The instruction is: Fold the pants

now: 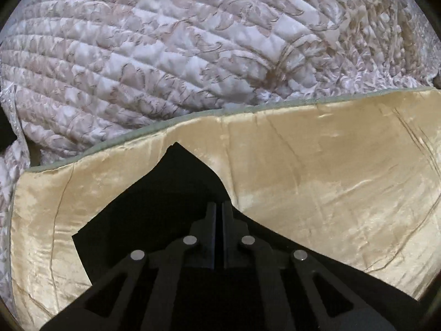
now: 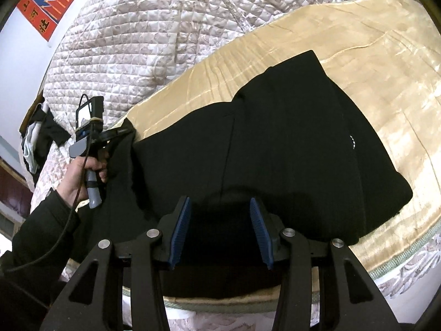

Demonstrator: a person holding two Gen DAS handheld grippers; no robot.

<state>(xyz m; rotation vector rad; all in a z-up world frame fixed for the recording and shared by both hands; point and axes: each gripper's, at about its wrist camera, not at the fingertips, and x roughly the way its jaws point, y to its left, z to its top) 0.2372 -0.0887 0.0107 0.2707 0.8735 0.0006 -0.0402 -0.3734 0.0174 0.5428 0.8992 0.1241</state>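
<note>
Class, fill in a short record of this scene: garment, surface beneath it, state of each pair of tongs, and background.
garment: black pants, spread flat, partly folded
surface: gold satin cloth
left tongs: shut on pants fabric
right tongs: open, above the pants' near edge
background: quilted bedspread
left hand: grips its tool handle

I see plain black pants [image 2: 289, 143] on a shiny golden-tan blanket [image 1: 317, 165] edged in grey-green, beside a white quilt [image 1: 165, 49] with a beige leaf pattern, my right claw [image 2: 220, 231] black with blue pads [image 2: 180, 231], and a red-and-blue poster [image 2: 52, 8].
</note>
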